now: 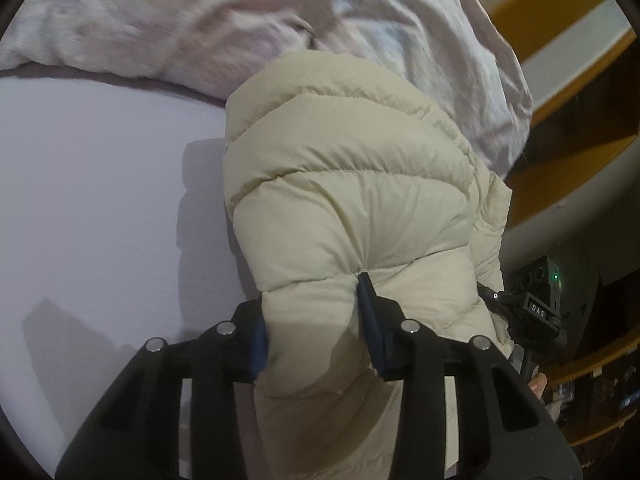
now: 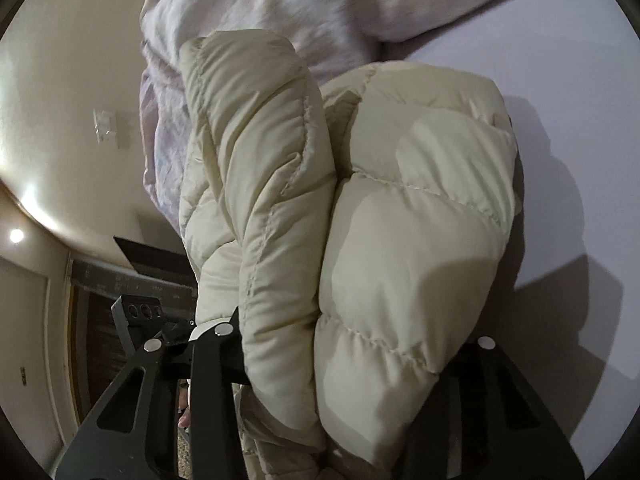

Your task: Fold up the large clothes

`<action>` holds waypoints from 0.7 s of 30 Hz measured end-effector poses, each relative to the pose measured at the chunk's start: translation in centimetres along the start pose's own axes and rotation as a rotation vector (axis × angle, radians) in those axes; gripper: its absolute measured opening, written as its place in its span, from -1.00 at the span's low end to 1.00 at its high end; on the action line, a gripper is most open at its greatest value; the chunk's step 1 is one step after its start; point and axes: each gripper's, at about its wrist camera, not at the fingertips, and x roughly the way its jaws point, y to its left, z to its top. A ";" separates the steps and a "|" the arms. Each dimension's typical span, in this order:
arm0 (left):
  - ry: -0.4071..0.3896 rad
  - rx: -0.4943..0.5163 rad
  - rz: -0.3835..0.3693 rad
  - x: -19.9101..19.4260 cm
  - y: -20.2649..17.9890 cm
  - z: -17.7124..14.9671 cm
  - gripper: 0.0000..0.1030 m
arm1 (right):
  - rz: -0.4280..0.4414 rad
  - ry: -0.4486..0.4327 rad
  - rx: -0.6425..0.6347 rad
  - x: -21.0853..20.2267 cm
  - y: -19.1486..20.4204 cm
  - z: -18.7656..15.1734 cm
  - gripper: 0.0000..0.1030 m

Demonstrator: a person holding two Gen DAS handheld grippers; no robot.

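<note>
A cream quilted puffer jacket (image 1: 348,184) hangs bunched over a pale lilac bed sheet (image 1: 100,200). My left gripper (image 1: 314,308) is shut on a puffy fold of it, the blue pads sunk into the fabric. In the right wrist view the jacket (image 2: 420,220) fills the whole gap of my right gripper (image 2: 352,340). Its left finger (image 2: 224,344) presses against the fabric and its right finger is mostly hidden under the padding. A sleeve or front edge (image 2: 256,160) droops to the left. The two grippers hold the jacket close side by side.
A crumpled pinkish-white duvet (image 1: 180,20) lies at the far side of the bed. Wooden shelving (image 1: 560,160) stands to the right of the bed. A beige wall with a switch plate (image 2: 104,126) shows in the right wrist view. A thumb (image 1: 538,384) grips the other handle.
</note>
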 end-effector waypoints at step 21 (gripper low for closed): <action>-0.161 0.119 0.345 -3.9 0.7 1.7 0.38 | -0.407 -0.342 -0.163 -5.6 4.8 -0.1 0.63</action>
